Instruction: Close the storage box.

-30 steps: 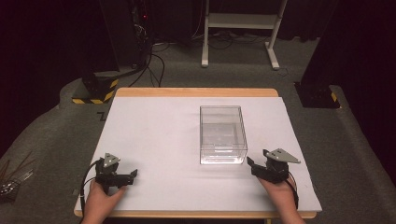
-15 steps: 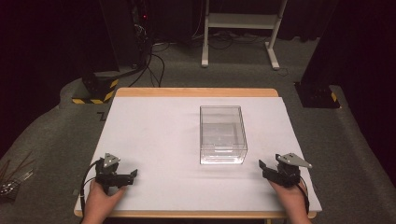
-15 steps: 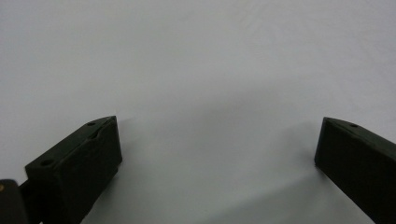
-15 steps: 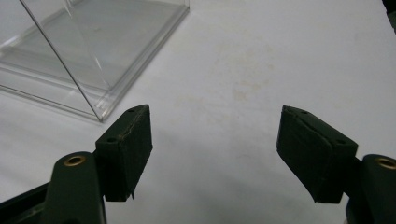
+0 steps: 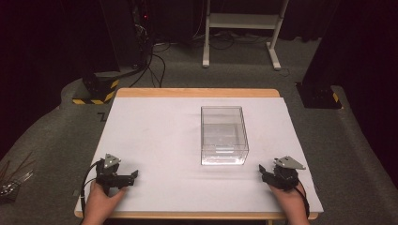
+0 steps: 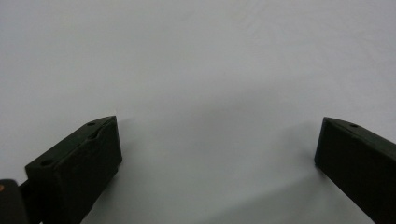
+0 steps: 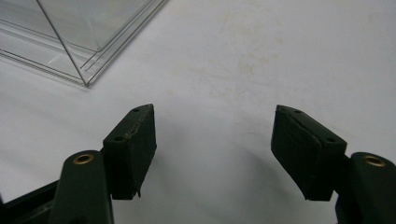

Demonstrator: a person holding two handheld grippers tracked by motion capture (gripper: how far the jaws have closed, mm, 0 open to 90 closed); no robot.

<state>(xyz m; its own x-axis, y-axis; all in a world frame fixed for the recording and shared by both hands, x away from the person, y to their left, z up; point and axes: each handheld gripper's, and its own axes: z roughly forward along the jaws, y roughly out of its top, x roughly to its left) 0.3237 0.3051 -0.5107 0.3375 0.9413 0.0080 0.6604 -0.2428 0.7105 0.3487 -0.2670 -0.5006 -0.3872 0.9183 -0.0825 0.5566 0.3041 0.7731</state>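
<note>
A clear plastic box (image 5: 224, 135) stands open-topped right of centre on the white table sheet (image 5: 155, 136). My right gripper (image 5: 262, 170) rests low on the sheet, just right of the box's near right corner and apart from it. Its own view has the box's corner (image 7: 88, 28) at upper left and the right gripper (image 7: 212, 126) open over bare sheet. Its jaws have just been closing, with nothing between them. My left gripper (image 5: 133, 176) sits near the front left of the sheet, and the left gripper (image 6: 217, 140) stands wide open over blank sheet.
The table's wooden edge (image 5: 197, 92) runs along the back. Beyond it, on the dark floor, are black equipment with cables (image 5: 141, 51) and a white stand's legs (image 5: 241, 28). Some metal tools (image 5: 11, 180) lie on the floor at far left.
My right gripper has shifted right and toward the table's front edge, sinking onto the sheet, away from the box's near corner. The left gripper has not moved.
</note>
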